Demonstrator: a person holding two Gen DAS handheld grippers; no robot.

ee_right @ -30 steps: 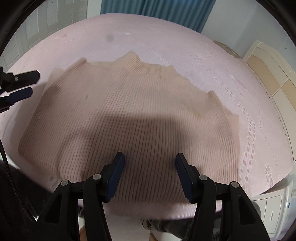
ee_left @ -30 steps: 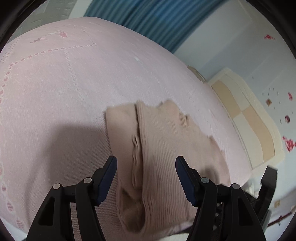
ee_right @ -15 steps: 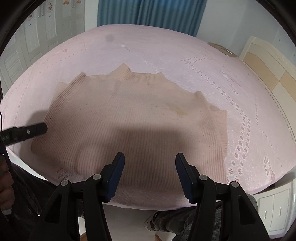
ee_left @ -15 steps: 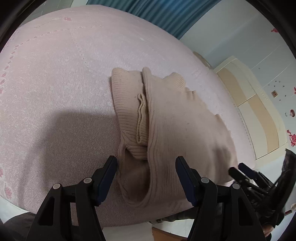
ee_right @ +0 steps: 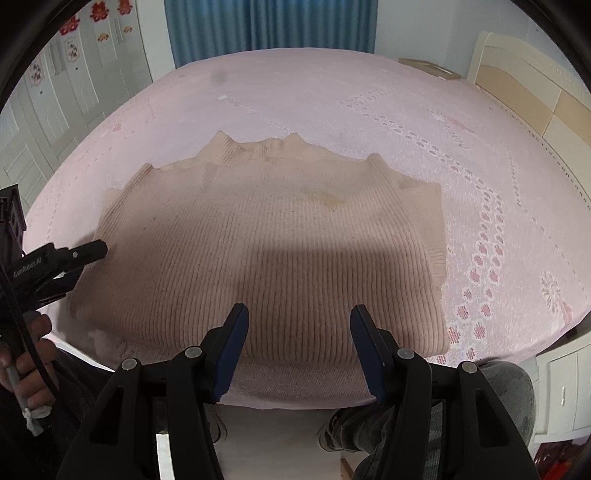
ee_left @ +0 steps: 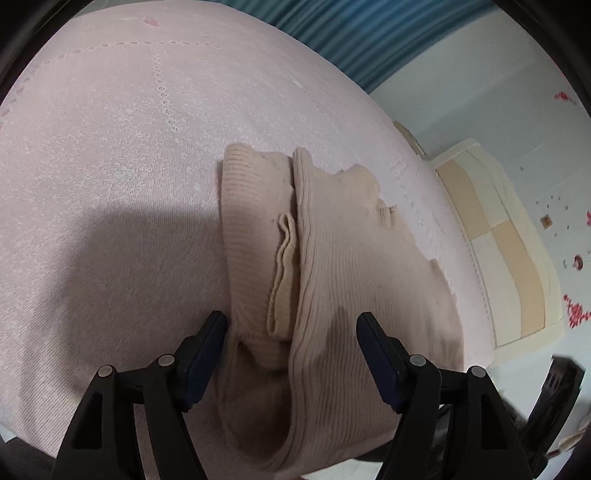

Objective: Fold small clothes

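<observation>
Both tongs, left tongs (ee_left: 291, 328) and right tongs (ee_right: 297, 321), wide open, empty; beige sweater (ee_right: 258, 251) on pink bedspread (ee_right: 332, 99), blue curtain (ee_right: 269, 26) behind.

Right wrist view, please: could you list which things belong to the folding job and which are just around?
Job:
sweater
left gripper, open
right gripper, open

Just around:
bed cover
curtain
headboard
wardrobe

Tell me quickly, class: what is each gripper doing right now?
Left gripper: open, holding nothing, jaws either side of the sweater's edge.
Right gripper: open, empty, over the sweater.
</observation>
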